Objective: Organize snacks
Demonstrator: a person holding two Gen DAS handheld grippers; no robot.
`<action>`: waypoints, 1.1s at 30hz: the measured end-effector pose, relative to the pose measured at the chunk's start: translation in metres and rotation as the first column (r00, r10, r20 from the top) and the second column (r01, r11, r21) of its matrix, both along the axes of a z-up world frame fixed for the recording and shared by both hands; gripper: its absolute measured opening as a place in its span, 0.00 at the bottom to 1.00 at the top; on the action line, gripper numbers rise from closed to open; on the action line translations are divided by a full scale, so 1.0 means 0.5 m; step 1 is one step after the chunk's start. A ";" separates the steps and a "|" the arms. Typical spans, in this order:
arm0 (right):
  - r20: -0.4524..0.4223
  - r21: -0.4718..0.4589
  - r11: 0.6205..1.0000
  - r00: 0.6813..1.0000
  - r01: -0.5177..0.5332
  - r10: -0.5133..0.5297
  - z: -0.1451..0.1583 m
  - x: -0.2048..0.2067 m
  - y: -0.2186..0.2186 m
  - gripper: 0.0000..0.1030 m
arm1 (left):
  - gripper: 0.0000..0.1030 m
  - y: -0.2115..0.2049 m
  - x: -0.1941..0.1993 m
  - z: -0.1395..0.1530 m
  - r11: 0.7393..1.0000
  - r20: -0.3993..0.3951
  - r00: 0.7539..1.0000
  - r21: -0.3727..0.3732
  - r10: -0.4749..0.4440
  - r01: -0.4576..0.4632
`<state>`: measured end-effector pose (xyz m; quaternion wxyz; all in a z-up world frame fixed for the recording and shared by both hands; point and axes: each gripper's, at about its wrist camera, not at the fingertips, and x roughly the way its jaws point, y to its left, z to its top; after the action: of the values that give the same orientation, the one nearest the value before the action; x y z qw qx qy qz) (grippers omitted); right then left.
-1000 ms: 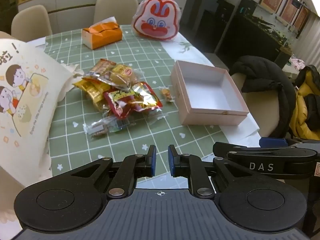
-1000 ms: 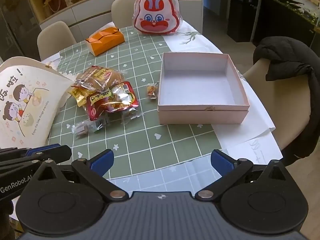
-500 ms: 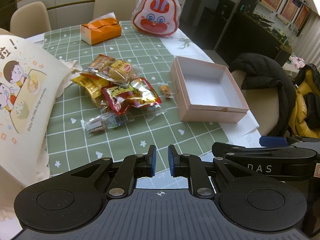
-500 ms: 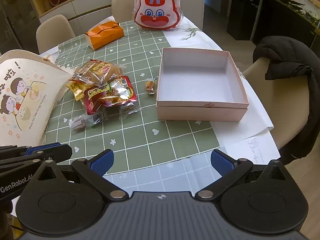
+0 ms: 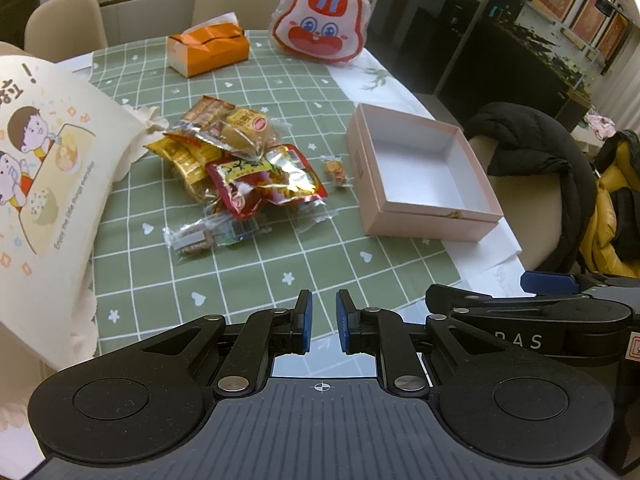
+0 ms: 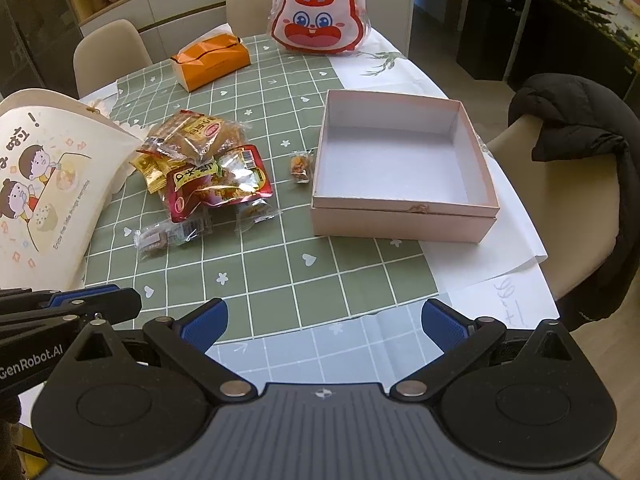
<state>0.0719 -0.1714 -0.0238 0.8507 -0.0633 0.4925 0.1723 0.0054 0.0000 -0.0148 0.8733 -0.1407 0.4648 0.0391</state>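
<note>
A pile of wrapped snacks (image 5: 240,160) (image 6: 208,168) lies on the green checked tablecloth, a red packet (image 6: 218,186) on top. A clear-wrapped snack (image 6: 170,234) lies at its near edge and a small wrapped candy (image 6: 300,166) beside the box. An open, empty pink box (image 6: 400,216) (image 5: 420,216) stands right of the pile. My left gripper (image 5: 322,326) is nearly shut and empty above the table's near edge. My right gripper (image 6: 322,322) is open and empty, also at the near edge.
A cream cartoon paper bag (image 6: 44,184) lies at the left. An orange tissue box (image 6: 210,60) and a red rabbit-face bag (image 6: 318,20) stand at the far end. Chairs surround the table, one at the right with a black jacket (image 6: 580,128).
Both grippers have drawn back slightly toward the table's near edge, so the snacks and box look a little farther away. Jaw openings are unchanged.
</note>
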 end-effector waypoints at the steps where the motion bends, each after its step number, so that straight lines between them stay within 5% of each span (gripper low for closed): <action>1: -0.001 -0.002 1.000 1.000 -0.001 0.001 0.000 0.001 0.000 1.00 | 0.17 0.000 0.002 0.000 1.000 -0.001 1.000 -0.001 0.001 -0.001; 33: -0.015 -0.005 1.000 1.000 0.007 -0.007 -0.004 -0.004 -0.008 1.00 | 0.17 -0.011 0.002 -0.005 1.000 -0.022 1.000 -0.013 -0.003 0.002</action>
<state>0.0702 -0.1754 -0.0259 0.8475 -0.0625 0.4994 0.1686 0.0065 -0.0053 -0.0173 0.8674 -0.1452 0.4746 0.0365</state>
